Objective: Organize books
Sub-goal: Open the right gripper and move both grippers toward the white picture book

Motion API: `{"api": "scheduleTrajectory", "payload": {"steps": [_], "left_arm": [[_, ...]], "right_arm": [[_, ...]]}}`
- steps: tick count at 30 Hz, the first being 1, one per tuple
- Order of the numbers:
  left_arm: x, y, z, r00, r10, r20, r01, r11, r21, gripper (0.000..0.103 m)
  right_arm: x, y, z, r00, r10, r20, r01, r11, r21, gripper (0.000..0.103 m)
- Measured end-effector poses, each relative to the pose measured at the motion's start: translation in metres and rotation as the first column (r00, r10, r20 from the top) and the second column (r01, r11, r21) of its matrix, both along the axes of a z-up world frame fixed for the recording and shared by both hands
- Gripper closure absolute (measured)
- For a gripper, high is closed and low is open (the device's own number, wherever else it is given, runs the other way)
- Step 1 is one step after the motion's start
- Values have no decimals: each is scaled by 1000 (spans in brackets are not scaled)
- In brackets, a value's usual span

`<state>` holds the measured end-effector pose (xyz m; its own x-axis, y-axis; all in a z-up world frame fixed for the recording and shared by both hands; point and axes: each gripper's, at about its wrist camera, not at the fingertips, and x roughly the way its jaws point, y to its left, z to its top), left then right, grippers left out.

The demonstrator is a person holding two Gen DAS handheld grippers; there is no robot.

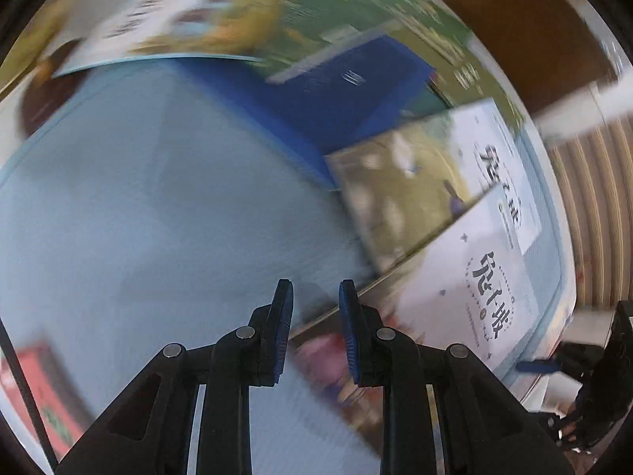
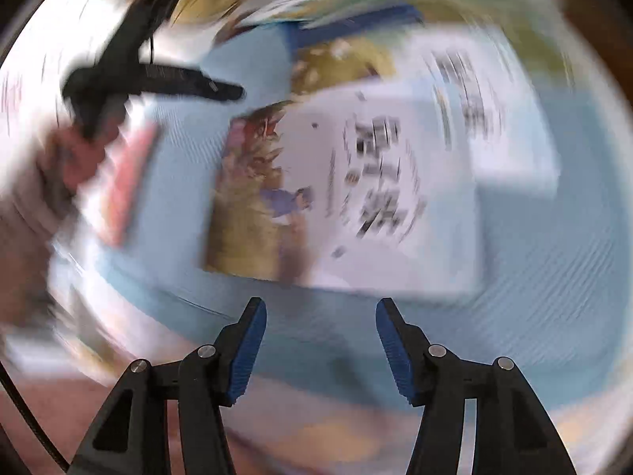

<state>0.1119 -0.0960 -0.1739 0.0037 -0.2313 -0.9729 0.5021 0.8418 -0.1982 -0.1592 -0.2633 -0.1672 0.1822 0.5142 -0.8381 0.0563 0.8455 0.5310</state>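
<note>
Blurred Chinese title on white book [image 1: 482, 297]

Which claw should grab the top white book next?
Right. The right claw is open, empty, facing the white book. The left claw is nearly shut, empty, beside that book's corner.

Left gripper [image 1: 315, 291] jaws nearly closed, empty; right gripper [image 2: 321, 308] jaws apart, empty; both pointing down.

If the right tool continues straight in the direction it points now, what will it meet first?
Probably the bare light-blue mat just ahead of the right tool, whose jaws are open and empty. The white-covered book lies further along that line. The picture is blurred, so depth is uncertain.
</note>
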Motion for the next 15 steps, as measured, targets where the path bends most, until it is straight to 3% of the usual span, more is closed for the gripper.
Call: {"api": "scheduleTrajectory", "payload": {"steps": [3, 8, 15], "left_arm": [[3, -15, -13, 1000, -19, -4, 19, 999, 35, 78], [-9, -7, -11, 1000, -31, -3, 31, 999, -6, 75], [-58, 30, -13, 995, 77, -62, -81, 995, -55, 77]], "right_arm": [[-11, 3, -11, 996, -78, -32, 78, 997, 0, 47], [5, -15, -17, 980, -196, -12, 197, 980, 21, 46], [59, -31, -10, 975, -220, 37, 222, 974, -36, 44]]}}
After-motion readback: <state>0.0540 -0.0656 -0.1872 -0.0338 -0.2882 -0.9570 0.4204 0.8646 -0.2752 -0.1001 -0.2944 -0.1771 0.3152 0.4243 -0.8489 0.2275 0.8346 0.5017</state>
